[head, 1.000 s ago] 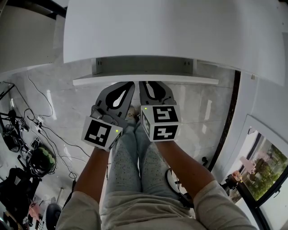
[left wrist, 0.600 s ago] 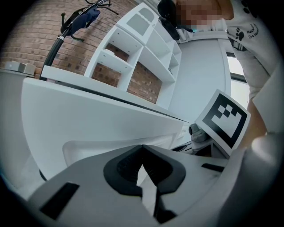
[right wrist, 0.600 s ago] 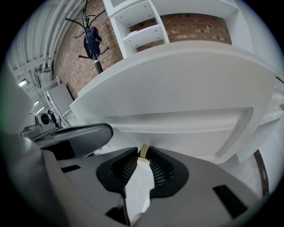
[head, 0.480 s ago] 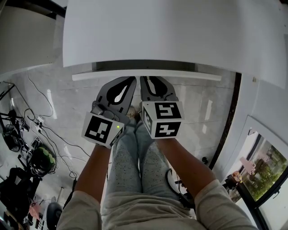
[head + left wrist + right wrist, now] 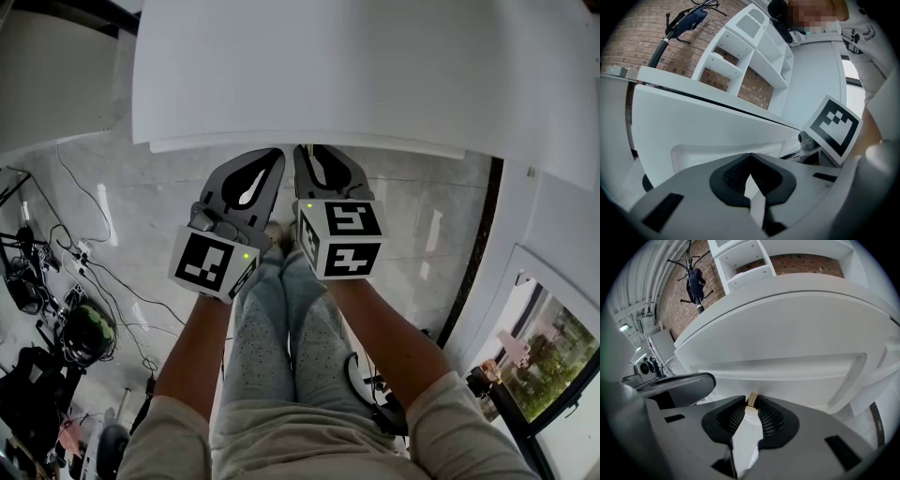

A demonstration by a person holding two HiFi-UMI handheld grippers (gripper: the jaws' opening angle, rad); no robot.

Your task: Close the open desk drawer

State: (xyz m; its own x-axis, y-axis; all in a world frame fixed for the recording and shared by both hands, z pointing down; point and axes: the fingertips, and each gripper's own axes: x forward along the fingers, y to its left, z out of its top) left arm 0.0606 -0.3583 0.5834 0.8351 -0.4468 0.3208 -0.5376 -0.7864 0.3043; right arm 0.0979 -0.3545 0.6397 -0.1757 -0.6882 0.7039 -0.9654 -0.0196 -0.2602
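Step in hand: final push to shut the flat white desk drawer front. It sits under the near edge of the white laminate desk, showing from above only as a thin white strip just proud of that edge, so it looks almost fully in. Left claw: tips together, nothing between them. Right claw: pads a sliver apart, with a small tan speck in the gap; cannot tell what it is, and nothing is clearly gripped. Both claws sit side by side near the middle of the drawer front, tips at or right by the panel; actual contact is not clear. To do it well, push with both tips together, level and square to the panel, staying near its centre so the drawer does not skew on its runners. Ease off as the front meets the desk edge, no slam. Stay on the flat face above the recessed finger pull along the lower edge, so the tips don't slip. The drawer is plain matte white with no knob and its inside is not visible. Below is a grey marble-look floor.
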